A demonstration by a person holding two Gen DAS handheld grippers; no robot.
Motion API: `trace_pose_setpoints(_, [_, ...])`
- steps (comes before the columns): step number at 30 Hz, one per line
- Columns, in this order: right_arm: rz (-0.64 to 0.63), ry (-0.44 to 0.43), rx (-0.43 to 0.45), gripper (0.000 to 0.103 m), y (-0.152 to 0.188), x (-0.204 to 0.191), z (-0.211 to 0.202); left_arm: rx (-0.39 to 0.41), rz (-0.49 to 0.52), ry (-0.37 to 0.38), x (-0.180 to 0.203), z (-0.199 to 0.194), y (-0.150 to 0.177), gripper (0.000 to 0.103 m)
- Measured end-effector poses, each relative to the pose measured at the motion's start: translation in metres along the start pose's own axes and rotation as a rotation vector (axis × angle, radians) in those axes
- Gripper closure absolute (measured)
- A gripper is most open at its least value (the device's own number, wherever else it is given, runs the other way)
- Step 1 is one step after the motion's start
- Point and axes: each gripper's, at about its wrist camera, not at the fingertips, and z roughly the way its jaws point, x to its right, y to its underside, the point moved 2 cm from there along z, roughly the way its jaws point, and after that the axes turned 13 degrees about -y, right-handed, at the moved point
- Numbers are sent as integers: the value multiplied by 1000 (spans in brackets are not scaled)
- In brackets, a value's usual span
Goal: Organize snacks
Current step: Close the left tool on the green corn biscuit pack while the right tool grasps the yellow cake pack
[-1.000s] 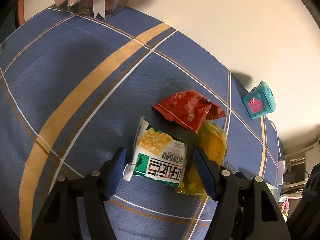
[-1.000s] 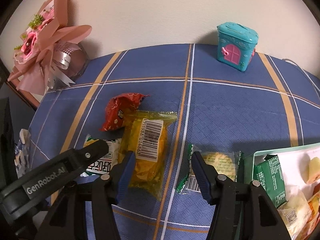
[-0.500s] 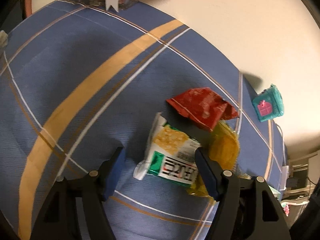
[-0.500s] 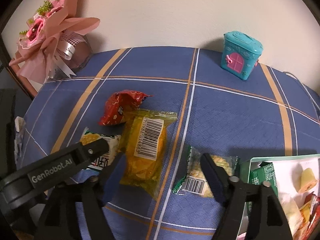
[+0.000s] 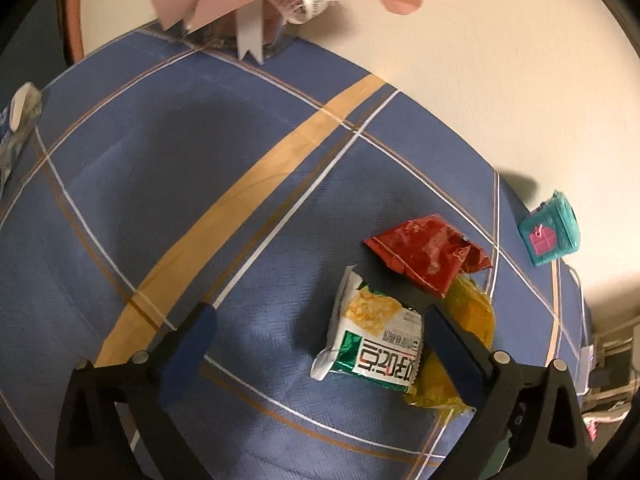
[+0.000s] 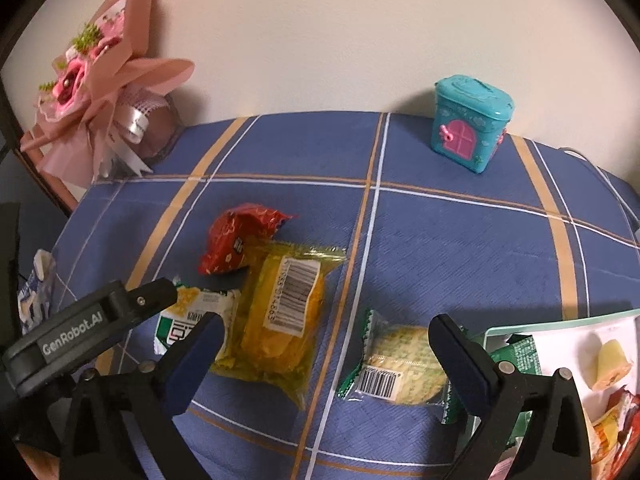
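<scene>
With both grippers' jaws opening wide and empty, your left gripper [image 5: 316, 340] risks snagging the yellow packet [image 5: 472, 320] tucked under the white-green packet [image 5: 374, 338].

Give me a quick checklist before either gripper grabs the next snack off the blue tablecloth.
1. Left gripper jaws opening, nothing pressed: ok.
2. Right gripper jaws opening, nothing pressed: ok.
3. Round cracker packet lies alone between the right gripper's fingers: ok.
4. White and green packet free of neighbours: not ok, it overlaps the yellow packet.
5. Red packet clear of the yellow packet: not ok, they overlap.
6. Room left in the tray: cannot tell.
</scene>
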Motion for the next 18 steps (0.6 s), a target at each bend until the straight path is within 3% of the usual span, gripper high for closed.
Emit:
trace_pose_setpoints(8, [-31,52,-23,0,1,10,-2,-44,62,61,20,9,7,0])
trace_pose_setpoints(18, [41,76,16,0,-9,43,-26,-52,136,0,35,16,13,0])
